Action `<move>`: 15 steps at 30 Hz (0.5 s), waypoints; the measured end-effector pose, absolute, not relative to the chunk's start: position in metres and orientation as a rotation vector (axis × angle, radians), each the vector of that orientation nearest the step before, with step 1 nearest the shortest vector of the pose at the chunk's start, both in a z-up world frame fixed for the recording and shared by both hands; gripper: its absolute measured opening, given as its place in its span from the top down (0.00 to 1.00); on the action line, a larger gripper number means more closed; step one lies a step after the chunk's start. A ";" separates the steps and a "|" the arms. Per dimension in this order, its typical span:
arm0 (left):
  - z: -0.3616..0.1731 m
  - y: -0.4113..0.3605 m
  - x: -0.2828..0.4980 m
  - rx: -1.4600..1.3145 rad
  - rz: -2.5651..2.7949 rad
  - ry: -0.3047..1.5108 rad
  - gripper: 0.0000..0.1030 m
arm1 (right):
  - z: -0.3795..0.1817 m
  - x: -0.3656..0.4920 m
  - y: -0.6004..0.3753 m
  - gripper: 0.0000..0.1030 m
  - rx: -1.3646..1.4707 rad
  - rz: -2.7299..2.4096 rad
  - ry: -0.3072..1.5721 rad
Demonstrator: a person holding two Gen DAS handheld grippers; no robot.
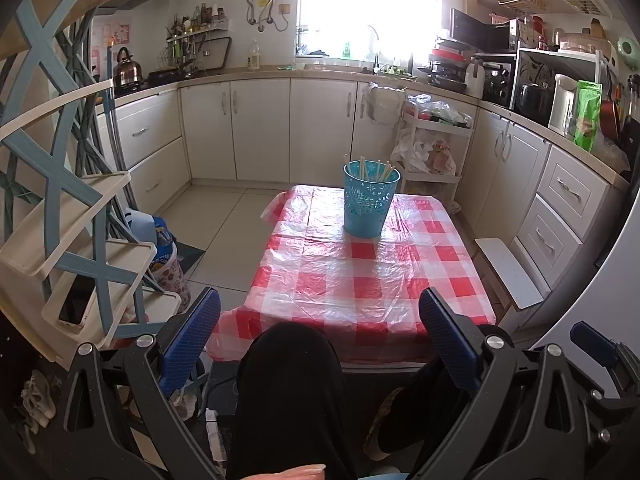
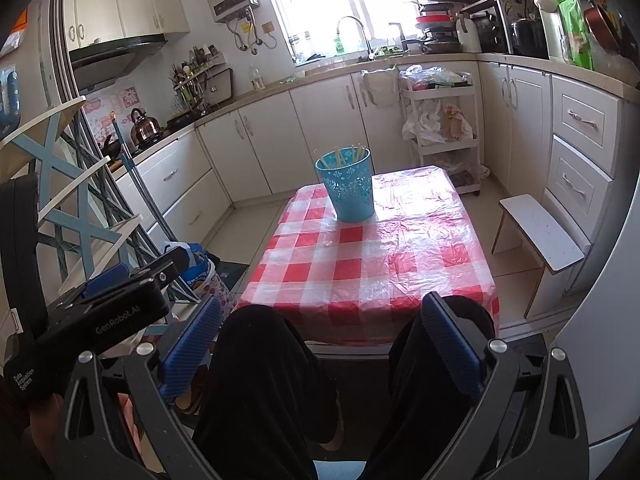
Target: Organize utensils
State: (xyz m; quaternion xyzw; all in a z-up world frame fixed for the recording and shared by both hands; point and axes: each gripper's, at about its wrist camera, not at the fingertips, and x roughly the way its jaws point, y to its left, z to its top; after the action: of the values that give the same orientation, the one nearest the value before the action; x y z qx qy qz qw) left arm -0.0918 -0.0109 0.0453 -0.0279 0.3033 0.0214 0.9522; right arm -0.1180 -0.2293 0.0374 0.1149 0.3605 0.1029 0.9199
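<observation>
A turquoise perforated holder (image 1: 371, 202) (image 2: 349, 185) stands toward the far end of a low table covered by a red-and-white checked plastic cloth (image 1: 360, 276) (image 2: 400, 256). Several pale chopsticks (image 1: 374, 169) (image 2: 348, 154) stick up out of it. A thin stick-like shape (image 1: 398, 216) lies on the cloth just right of the holder in the left wrist view. My left gripper (image 1: 320, 312) hangs open over a person's black-clad knee (image 1: 292, 380), short of the table's near edge. My right gripper (image 2: 322, 316) is open too, above both knees (image 2: 264, 360), empty.
A tiered blue-and-cream rack (image 1: 68, 184) (image 2: 68, 184) stands close on the left, bags (image 1: 168, 264) on the floor beside it. A small white stool (image 1: 508, 272) (image 2: 540, 236) sits right of the table. White cabinets (image 1: 260, 128) and a trolley (image 1: 436, 148) line the far walls.
</observation>
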 end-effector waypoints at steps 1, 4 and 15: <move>0.045 -0.011 -0.092 -0.056 0.045 0.616 0.07 | 0.037 -0.118 -0.229 0.07 0.235 0.212 0.740; 0.045 -0.011 -0.092 -0.056 0.046 0.616 0.07 | 0.037 -0.118 -0.229 0.07 0.235 0.212 0.741; 0.037 -0.003 -0.086 -0.053 0.019 0.599 0.07 | 0.024 -0.110 -0.227 0.07 0.231 0.215 0.775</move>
State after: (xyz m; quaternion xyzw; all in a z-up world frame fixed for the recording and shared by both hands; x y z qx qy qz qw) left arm -0.0858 -0.0028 0.0372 -0.0259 0.2952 0.0094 0.9550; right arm -0.1100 -0.2267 0.0236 0.1120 0.3764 0.1045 0.9137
